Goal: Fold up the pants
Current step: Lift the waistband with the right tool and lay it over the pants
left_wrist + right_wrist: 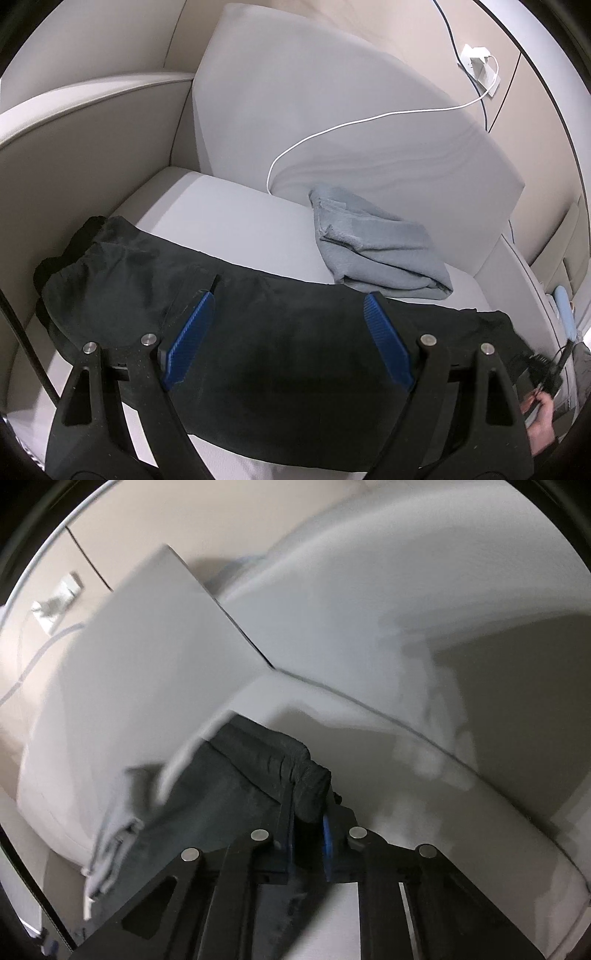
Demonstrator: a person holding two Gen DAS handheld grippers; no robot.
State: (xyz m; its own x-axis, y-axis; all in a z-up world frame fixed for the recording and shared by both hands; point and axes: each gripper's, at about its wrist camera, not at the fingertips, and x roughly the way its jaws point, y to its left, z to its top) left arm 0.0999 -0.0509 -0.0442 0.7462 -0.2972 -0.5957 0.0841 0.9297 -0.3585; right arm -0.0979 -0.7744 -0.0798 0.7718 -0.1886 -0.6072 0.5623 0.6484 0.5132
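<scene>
- While the dark pants (280, 339) lie spread across the seat of a pale sofa (221, 218), the left gripper (288, 299) hangs just above them, jaws wide apart, blue pads (192, 332) clear of the cloth, nothing held.
- One gathered end of the pants sits bunched against the sofa's side wall at the left of the left wrist view; the other end runs toward the seat's right edge.
- Right gripper (309, 814): jaws closed on a rolled, bunched end of the pants (295, 771); fabric sticks out past the fingertips.
- Folded light grey-blue cloth (376, 243) rests on the seat just behind the pants, against the back cushion (332, 110).
- White cable (369, 120) runs from a wall plug (478, 62) down over the cushion.
- A hand (543, 413) shows at the lower right edge of the left wrist view.
- Right wrist view is motion-blurred; fine detail unreadable.
</scene>
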